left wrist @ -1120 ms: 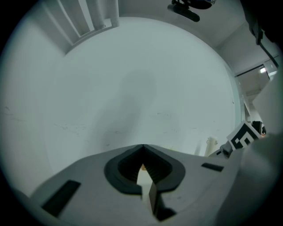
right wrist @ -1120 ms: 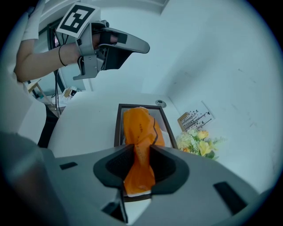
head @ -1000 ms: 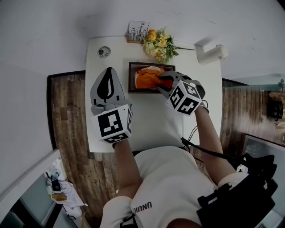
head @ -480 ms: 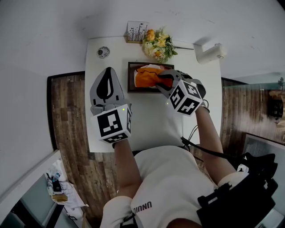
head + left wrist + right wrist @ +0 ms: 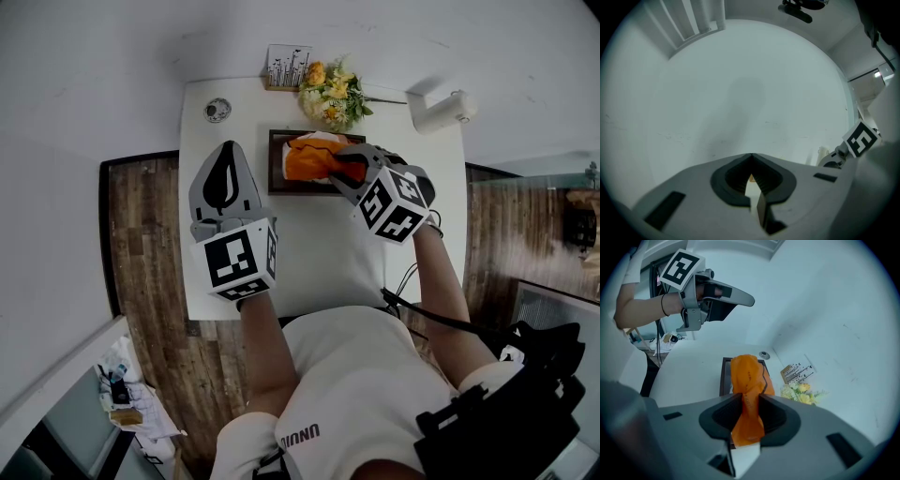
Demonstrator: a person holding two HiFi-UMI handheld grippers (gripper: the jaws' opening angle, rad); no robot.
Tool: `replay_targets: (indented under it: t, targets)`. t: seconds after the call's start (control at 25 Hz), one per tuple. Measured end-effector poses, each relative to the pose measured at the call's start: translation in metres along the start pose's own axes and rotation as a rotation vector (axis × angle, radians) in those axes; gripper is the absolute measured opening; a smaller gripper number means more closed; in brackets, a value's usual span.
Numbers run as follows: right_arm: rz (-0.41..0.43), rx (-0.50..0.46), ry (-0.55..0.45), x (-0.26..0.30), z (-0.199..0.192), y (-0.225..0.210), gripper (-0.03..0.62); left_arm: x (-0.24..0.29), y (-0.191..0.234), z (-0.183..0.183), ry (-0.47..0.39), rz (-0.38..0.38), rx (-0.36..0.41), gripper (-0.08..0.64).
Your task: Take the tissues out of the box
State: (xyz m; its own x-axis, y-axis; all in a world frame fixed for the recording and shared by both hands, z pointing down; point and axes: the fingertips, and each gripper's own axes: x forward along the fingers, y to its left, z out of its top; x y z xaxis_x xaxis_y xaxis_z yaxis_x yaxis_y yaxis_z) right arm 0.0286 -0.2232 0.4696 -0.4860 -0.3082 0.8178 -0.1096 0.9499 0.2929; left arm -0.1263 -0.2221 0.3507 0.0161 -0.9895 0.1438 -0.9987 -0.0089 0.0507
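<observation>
A dark brown tissue box (image 5: 277, 176) sits on the white table (image 5: 309, 253), towards its far side. An orange tissue (image 5: 306, 159) rises out of it. My right gripper (image 5: 343, 169) is shut on that tissue's end; in the right gripper view the orange tissue (image 5: 747, 378) runs from the box (image 5: 724, 376) up between the pads of my right gripper (image 5: 749, 401). My left gripper (image 5: 225, 150) hangs above the table's left half, left of the box, shut and empty. In the left gripper view the tips of my left gripper (image 5: 751, 157) meet against a bare white wall.
A bunch of yellow flowers (image 5: 335, 94) and a printed card (image 5: 291, 66) stand at the table's far edge behind the box. A small round object (image 5: 218, 110) lies at the far left corner. A white fixture (image 5: 441, 111) sits at the far right. Wooden floor (image 5: 141, 244) flanks the table.
My right gripper has drifted slightly right and away with the orange tissue still in it. The left gripper has stayed where it was.
</observation>
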Motion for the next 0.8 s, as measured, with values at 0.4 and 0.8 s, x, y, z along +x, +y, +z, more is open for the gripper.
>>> replay_targets:
  t: [0.4,0.8]
  targets:
    - [-0.028,0.002,-0.015,-0.0063,0.0029,-0.0043,0.124,-0.0012,0.0004,0.0017,-0.007,0.003,0.003,0.014]
    - [-0.044,-0.001,-0.023,-0.0105,0.0063,-0.0068,0.124,-0.0012,0.0006,0.0022,-0.007,0.003,0.004,0.014]
